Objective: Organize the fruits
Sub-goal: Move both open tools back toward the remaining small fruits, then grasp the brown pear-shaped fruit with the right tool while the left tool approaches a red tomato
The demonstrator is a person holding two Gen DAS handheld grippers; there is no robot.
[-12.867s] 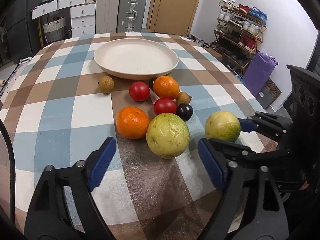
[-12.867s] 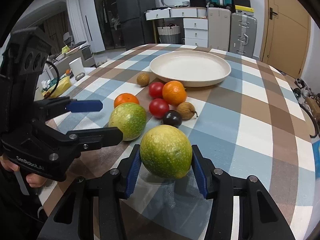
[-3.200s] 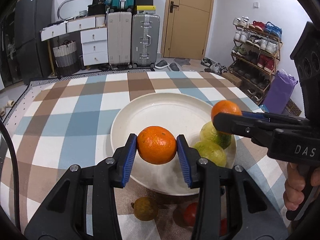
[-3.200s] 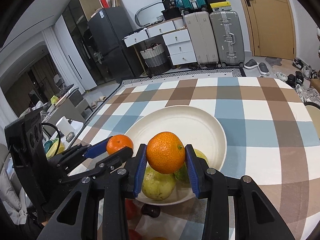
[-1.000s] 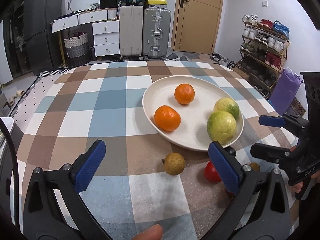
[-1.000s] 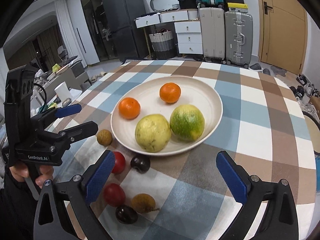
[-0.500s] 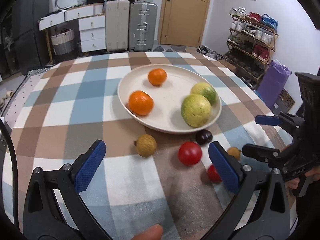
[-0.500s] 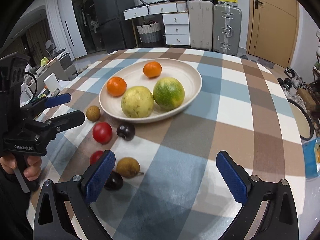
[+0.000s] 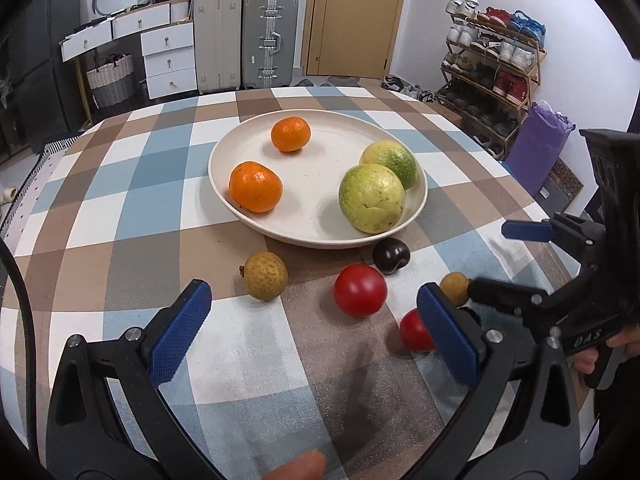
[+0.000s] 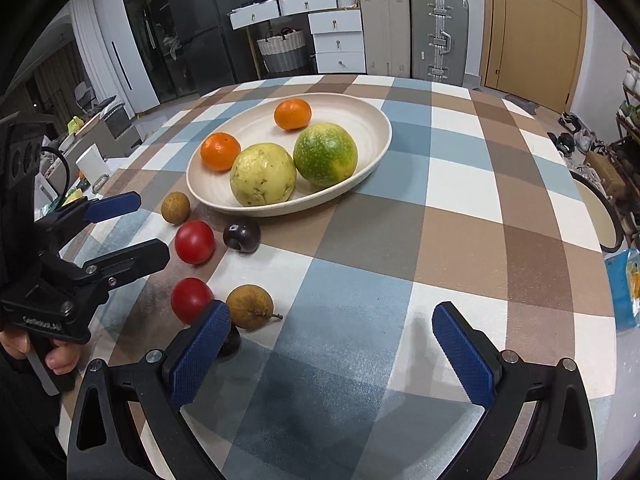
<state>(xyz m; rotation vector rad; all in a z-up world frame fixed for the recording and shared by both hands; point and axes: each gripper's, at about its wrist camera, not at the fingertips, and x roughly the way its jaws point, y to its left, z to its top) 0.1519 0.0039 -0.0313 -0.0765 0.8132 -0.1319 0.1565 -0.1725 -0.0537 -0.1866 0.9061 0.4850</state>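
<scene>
A cream plate [image 9: 328,148] [image 10: 372,120] holds two oranges [image 9: 256,186] [image 9: 291,133] and two big yellow-green fruits [image 9: 371,198] [image 9: 390,160]. On the checked tablecloth in front of it lie a brown longan [image 9: 265,276], a red tomato [image 9: 360,289], a dark plum [image 9: 391,255], a second tomato [image 9: 414,330] and a second longan [image 9: 454,287] [image 10: 249,306]. My left gripper [image 9: 316,332] is open and empty, just short of the first longan and tomato. My right gripper [image 10: 332,354] is open and empty, with the second longan and a dark fruit [image 10: 230,344] by its left finger.
The table's right edge [image 10: 600,240] drops off to a chair and a blue packet. Suitcases, a dresser and a door stand beyond the far edge. A shoe rack [image 9: 496,68] is at the right wall.
Both grippers have let go of their oranges, which now rest in the plate. Both have pulled back and lowered toward the small fruits in front of the plate.
</scene>
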